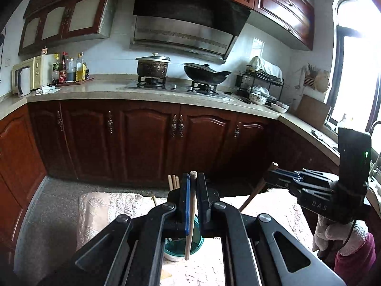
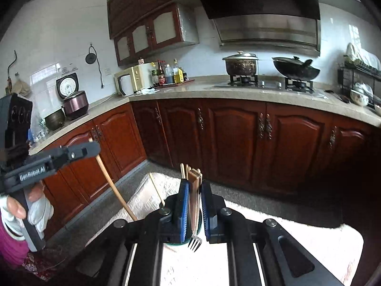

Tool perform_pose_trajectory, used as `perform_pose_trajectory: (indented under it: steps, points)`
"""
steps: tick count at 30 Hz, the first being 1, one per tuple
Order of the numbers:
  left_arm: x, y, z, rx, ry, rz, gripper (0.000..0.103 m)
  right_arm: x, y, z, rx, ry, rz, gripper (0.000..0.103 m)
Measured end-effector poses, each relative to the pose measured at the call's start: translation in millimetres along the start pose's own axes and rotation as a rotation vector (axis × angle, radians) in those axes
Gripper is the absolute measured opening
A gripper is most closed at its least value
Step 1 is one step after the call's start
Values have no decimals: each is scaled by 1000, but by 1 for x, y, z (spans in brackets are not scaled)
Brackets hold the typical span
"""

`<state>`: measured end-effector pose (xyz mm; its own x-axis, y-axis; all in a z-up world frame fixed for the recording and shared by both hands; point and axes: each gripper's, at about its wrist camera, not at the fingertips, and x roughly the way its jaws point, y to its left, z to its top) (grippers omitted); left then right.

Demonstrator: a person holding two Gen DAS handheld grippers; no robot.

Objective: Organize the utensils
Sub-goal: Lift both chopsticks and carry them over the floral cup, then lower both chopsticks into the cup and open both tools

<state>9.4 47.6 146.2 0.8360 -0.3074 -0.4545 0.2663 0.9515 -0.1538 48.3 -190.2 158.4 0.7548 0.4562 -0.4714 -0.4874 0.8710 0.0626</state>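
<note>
In the left wrist view my left gripper (image 1: 193, 178) is shut on a single wooden chopstick (image 1: 190, 226), which hangs upright between the blue pads. A teal cup (image 1: 196, 238) stands right under it on the white cloth, and several chopsticks (image 1: 173, 182) rise behind the fingers. In the right wrist view my right gripper (image 2: 195, 186) is shut on a wooden-handled fork (image 2: 195, 205), tines down. My right gripper (image 1: 270, 178) also shows at the right of the left wrist view. My left gripper (image 2: 95, 147) shows at the left of the right wrist view with its chopstick (image 2: 114, 190).
A table under a white lace cloth (image 1: 107, 205) lies below both grippers. Behind it runs a countertop (image 2: 190, 90) over brown cabinets, with a stove, a pot (image 1: 152, 66), a wok (image 1: 204, 74), a microwave (image 1: 28, 76), bottles and a dish rack (image 1: 262, 83). Gloved hands hold both grippers.
</note>
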Motion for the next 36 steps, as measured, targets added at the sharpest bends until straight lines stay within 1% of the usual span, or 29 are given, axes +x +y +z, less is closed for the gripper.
perform_pose_trajectory:
  steps: [6,9,14,25,36]
  points:
    - [17,8,-5,-13,12,24,5,33,5,13,-8,23,-3,12]
    - [23,9,-5,-2,4,44,5,50,2,11,3,43,4,12]
    - [33,11,-6,-5,14,41,5,72,-3,6,12,74,3,12]
    - [56,13,-23,-6,88,31,5,110,-2,-10,11,147,24,12]
    - [83,14,-52,-21,165,45,5,157,-5,-38,49,260,58,12]
